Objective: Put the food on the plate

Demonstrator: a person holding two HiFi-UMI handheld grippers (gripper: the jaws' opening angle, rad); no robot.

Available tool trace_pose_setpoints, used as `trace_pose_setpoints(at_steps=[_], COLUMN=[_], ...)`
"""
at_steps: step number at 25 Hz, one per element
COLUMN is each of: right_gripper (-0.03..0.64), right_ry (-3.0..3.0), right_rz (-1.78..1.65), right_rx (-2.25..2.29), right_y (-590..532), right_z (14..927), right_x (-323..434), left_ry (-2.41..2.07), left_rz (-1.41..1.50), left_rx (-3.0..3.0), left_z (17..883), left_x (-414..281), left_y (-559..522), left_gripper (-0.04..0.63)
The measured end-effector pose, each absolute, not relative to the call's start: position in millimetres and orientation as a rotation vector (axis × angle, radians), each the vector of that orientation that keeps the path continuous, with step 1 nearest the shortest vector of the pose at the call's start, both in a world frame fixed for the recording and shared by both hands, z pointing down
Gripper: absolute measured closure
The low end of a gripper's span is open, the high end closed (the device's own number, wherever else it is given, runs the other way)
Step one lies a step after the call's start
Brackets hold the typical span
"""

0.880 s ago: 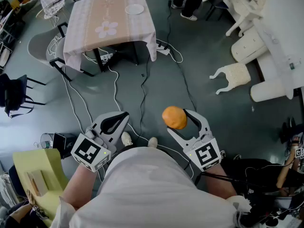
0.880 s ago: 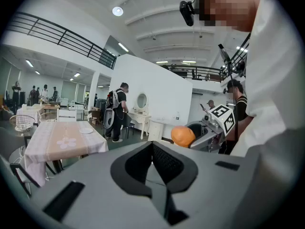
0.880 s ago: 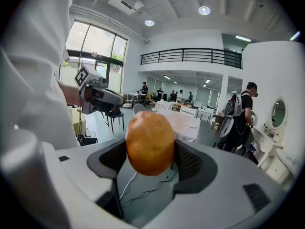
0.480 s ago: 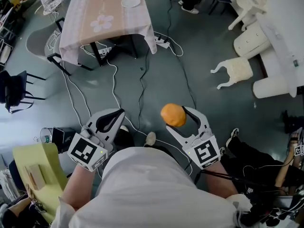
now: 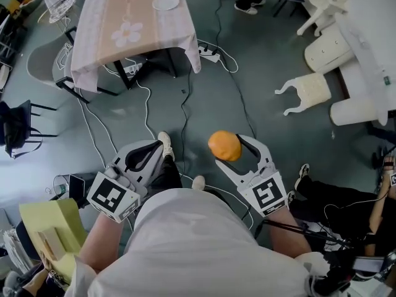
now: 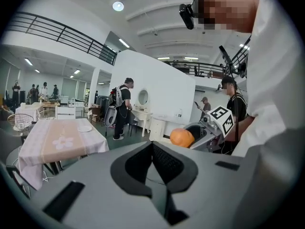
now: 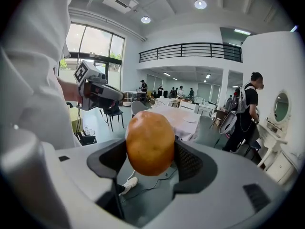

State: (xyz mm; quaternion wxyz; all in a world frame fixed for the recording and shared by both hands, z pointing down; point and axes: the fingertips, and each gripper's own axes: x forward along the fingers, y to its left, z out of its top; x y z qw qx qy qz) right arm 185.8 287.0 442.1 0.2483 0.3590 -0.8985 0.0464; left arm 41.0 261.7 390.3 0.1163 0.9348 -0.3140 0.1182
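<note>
My right gripper (image 5: pixel 228 148) is shut on a round orange-brown piece of food (image 5: pixel 224 145), held above the grey floor. In the right gripper view the food (image 7: pixel 149 142) fills the gap between the two jaws. My left gripper (image 5: pixel 156 150) is shut with nothing in it, its jaw tips meeting (image 6: pixel 152 145). From it I also see the food (image 6: pixel 181 138) off to the right. A small white plate (image 5: pixel 166 2) lies on the far corner of a table with a pink checked cloth (image 5: pixel 148 23), well ahead of both grippers. The plate (image 6: pixel 85 128) looks bare.
Black and white cables (image 5: pixel 184 101) trail across the floor between me and the table. A grey chair (image 5: pixel 43 57) stands left of the table and a yellow seat (image 5: pixel 46 224) at my lower left. White furniture (image 5: pixel 309 91) and a seated person's legs (image 5: pixel 331 206) are on the right.
The table and plate have drifted left in the head view as the person walks. A shoe now shows ahead, by the left gripper. Both grippers keep their pose, the food still held.
</note>
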Motion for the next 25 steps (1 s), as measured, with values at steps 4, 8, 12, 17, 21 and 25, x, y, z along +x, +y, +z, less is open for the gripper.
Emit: trace_pose_setpoints(at_steps=[4,8,12,17,21,25], right_gripper=[0.290,0.290,0.290,0.290,0.290,0.290], right_ry=[-2.404,-2.363,-2.337,-2.310,-2.300,-2.288], right_rz=[0.114,0.090,0.064,0.033,0.023,0.010], right_rx=[1.015,1.026,1.028,1.005,0.970,0.921], right_y=[235.5,181.4,121.9,62.0,15.4,-35.3], right_z=[436.1,425.4,423.7,427.2,434.4,446.8], right_x=[170.2,147.1,119.3,89.3,75.1,64.9], left_ry=[-0.863,-0.832,-0.821,-0.843,-0.903,-0.994], left_rz=[0.301,0.249,0.246,0.254,0.246,0.235], left_rx=[2.775,2.802,2.834,2.813,2.801,2.719], left_z=[387.1,369.1,362.9,369.6,376.2,383.8], left_x=[27.1,5.4,-29.3,-71.0,-95.6,-118.8], left_y=[199.8,145.1,104.9,75.7,60.0,40.7], left_gripper=[0.586,0.586,0.586,0.586,0.586,0.586])
